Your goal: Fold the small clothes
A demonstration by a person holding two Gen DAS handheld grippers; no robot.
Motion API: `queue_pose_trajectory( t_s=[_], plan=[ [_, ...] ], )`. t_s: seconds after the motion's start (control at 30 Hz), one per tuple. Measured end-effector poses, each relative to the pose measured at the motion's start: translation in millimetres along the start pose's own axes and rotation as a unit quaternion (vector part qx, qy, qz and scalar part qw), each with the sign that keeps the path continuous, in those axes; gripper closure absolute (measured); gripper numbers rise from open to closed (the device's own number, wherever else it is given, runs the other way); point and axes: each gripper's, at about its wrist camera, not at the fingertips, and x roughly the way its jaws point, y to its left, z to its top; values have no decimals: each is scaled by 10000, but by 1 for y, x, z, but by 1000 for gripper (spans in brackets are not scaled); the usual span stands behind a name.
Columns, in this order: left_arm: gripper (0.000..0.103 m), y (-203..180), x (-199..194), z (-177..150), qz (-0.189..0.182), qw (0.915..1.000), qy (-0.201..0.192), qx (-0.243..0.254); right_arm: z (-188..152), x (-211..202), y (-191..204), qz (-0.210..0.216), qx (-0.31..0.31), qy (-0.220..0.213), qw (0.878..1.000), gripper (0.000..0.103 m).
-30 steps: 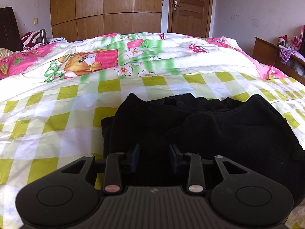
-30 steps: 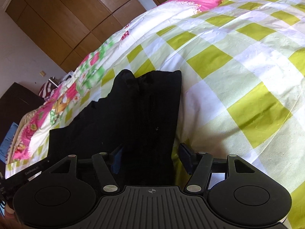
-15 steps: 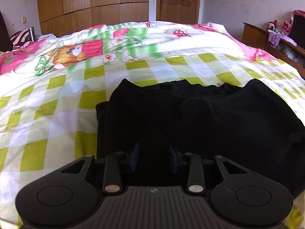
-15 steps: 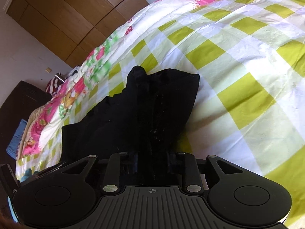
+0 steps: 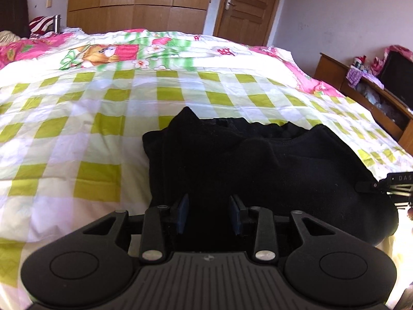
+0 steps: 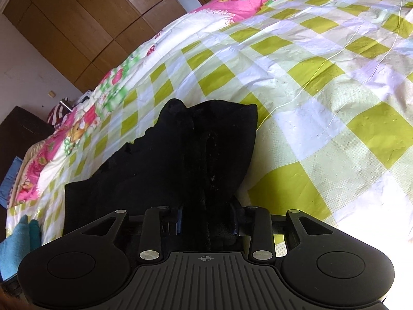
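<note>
A black garment (image 5: 258,170) lies bunched on the green-checked bedspread (image 5: 77,129). In the left wrist view its near edge runs up between the blue pads of my left gripper (image 5: 209,214), whose jaws stand narrow and pinch the fabric. The right wrist view shows the same black garment (image 6: 180,160) stretching away to a rounded far corner. A thick fold of it is clamped in my right gripper (image 6: 207,219). Part of the right gripper (image 5: 397,183) shows at the garment's right end in the left wrist view.
A wooden wardrobe (image 5: 134,2) and a door (image 5: 245,7) stand behind the bed. A low wooden cabinet (image 5: 366,98) with clutter runs along the right. A teal cloth (image 6: 18,242) lies at the bed's near left edge. A thin white cord (image 6: 322,64) crosses the bedspread.
My right gripper went from open around the garment's edge to shut on it, then drew back with the fabric. The left gripper kept its narrow grip and swung its view slightly left.
</note>
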Motion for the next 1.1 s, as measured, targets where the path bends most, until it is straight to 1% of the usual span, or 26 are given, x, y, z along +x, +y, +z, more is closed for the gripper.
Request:
queue_pose_trajectory(
  t_s=[0.03, 0.13, 0.2, 0.27, 0.3, 0.37, 0.43, 0.5, 0.53, 0.57, 0.63, 0.67, 0.7, 0.73, 0.77, 0.8, 0.83, 0.87, 0.93, 1.0, 1.03, 1.07, 1.1],
  plan=[
    [55, 3, -1, -1, -9, 10000, 14, -80, -1, -4, 1, -35, -38, -69, 10000, 69],
    [56, 6, 2, -5, 121, 9998, 53, -152, -2, -20, 3, -154, -133, -329, 9993, 69],
    [56, 3, -6, -6, 88, 9997, -118, -196, -2, -31, 8, -347, -264, -573, 9974, 69],
    [55, 3, -13, -7, 202, 9993, -266, -180, -1, -46, 17, -635, -535, -977, 9917, 69],
    [55, 6, -15, -8, 295, 9989, -289, -233, -1, -51, 22, -684, -649, -1114, 9893, 69],
    [55, 16, -17, -12, 398, 9977, -260, -477, -2, -60, 39, -576, -964, -1363, 9843, 69],
    [53, 27, -16, -17, 388, 9965, -120, -732, -6, -56, 52, -376, -1148, -1343, 9835, 69],
    [51, 31, -13, -25, 429, 9955, -34, -846, -14, -33, 67, -99, -1230, -998, 9873, 70],
    [51, 31, -11, -27, 404, 9955, 3, -858, -19, -20, 73, -77, -1280, -875, 9879, 70],
    [51, 29, -10, -30, 389, 9956, 18, -848, -23, -7, 77, -94, -1344, -798, 9877, 70],
    [50, 28, -14, -31, 369, 9960, -25, -810, -28, 15, 77, -322, -1363, -678, 9878, 72],
    [50, 28, -16, -31, 335, 9961, -21, -818, -28, 26, 71, -546, -1214, -553, 9896, 75],
    [46, 29, -15, -30, 299, 9962, 35, -821, -27, 29, 67, -567, -1101, -494, 9911, 76],
    [45, 30, -13, -30, 271, 9963, 107, -808, -26, 25, 63, -500, -944, -510, 9930, 77],
    [45, 31, -11, -30, 264, 9964, 147, -793, -24, 18, 62, -437, -868, -570, 9936, 76],
    [45, 31, -9, -31, 262, 9966, 166, -764, -22, 11, 63, -450, -906, -667, 9926, 74],
    [45, 32, -8, -31, 268, 9966, 175, -764, -21, 5, 64, -534, -993, -786, 9905, 72],
    [45, 32, -10, -31, 258, 9962, 148, -816, -20, -1, 64, -664, -1054, -904, 9881, 72],
    [45, 30, -19, -27, 213, 9957, -86, -895, -16, -13, 56, -731, -956, -1012, 9876, 72],
    [45, 22, -27, -22, 188, 9967, -316, -722, -14, -24, 43, -813, -721, -1161, 9873, 72],
    [45, 16, -30, -18, 173, 9973, -393, -594, -14, -28, 37, -827, -624, -1206, 9873, 70],
    [45, 10, -31, -14, 119, 9978, -442, -486, -15, -32, 29, -820, -504, -1242, 9876, 64],
    [45, 2, -30, -11, 12, 9983, -480, -329, -17, -34, 22, -844, -408, -1216, 9881, 62]
  ],
)
